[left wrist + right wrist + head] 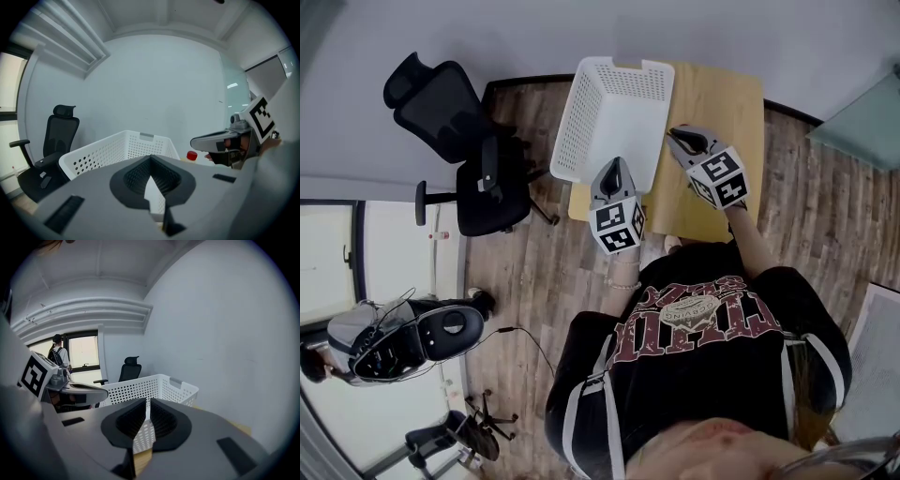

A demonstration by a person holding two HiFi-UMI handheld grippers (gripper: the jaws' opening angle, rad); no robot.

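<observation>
At the far left of the head view a black office chair [455,141] stands on the wooden floor [534,281], and lower down there is a grey machine [412,339] with cables. Next comes the white perforated basket [574,131]. It lies on the left part of the light wooden table [722,98], and one of its sides reaches past the table edge, toward the chair.

The left gripper [615,169] hovers above the near end of the basket, close to the front left corner of the table. In the left gripper view its jaws are closed tip to tip and nothing is between them. Only the basket wall shows through the small wedge under the tips. A bottle with a red cap [191,155] is visible just beyond the basket, near the other gripper.

The right gripper [681,137] hangs over the bare table, just beside the right wall of the basket. In the right gripper view its jaws are pressed almost together, with only a thin slit between them, and they grasp nothing.
</observation>
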